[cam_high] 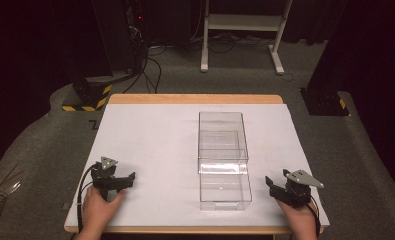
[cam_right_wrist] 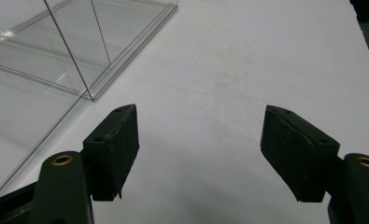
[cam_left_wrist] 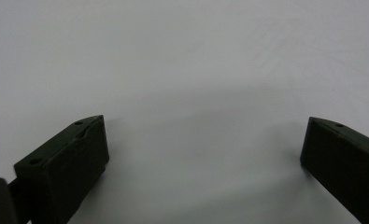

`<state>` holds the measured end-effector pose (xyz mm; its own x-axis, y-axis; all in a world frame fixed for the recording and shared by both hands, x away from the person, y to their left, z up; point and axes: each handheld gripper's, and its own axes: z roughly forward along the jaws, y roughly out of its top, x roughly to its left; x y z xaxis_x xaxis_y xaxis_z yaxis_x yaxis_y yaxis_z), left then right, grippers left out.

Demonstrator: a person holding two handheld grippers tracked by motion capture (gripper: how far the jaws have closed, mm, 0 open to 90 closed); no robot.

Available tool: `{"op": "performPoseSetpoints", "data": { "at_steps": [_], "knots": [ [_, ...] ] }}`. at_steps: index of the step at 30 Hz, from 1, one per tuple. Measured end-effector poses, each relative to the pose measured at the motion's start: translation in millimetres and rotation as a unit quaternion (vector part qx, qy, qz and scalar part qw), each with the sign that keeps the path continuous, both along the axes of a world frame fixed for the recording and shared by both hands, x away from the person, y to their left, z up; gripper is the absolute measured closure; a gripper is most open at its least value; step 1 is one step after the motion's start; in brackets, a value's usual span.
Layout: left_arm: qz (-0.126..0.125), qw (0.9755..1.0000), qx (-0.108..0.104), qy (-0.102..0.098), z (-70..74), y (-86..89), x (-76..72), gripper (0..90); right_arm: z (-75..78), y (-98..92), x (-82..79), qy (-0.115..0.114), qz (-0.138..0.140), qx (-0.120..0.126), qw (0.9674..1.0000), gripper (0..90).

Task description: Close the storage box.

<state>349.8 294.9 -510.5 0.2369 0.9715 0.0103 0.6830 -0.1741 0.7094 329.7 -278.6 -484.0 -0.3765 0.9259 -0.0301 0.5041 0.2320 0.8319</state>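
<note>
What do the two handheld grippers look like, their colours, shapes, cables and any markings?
Both are black, two-jawed tools. The left gripper and right gripper each carry a grey three-cornered plate on top. A black cable trails from the left one. In the right gripper view the blocky jaw pads sit on arms with brass-coloured rings. No sleeves are visible on the forearms.

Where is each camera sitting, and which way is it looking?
High view: above the person's side, looking forward and down on the white table, clear box, both hands, left claw and right claw.
Left gripper view: rides the left claw, looking along its open jaws at bare table.
Right gripper view: rides the right claw, looking along open jaws toward the box corner.
Shared: high and right gripper views both show the clear box.
</note>
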Motion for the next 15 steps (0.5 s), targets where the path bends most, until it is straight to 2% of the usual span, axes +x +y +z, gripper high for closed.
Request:
{"op": "performPoseSetpoints", "data": {
  "at_steps": [15],
  "knots": [
    [0.0,1.0,0.0,0.0,0.0,0.0,0.0,1.3,20.0,9.3,-9.4,-0.021,0.015,0.01,0.9996,28.1]
  ]
}}
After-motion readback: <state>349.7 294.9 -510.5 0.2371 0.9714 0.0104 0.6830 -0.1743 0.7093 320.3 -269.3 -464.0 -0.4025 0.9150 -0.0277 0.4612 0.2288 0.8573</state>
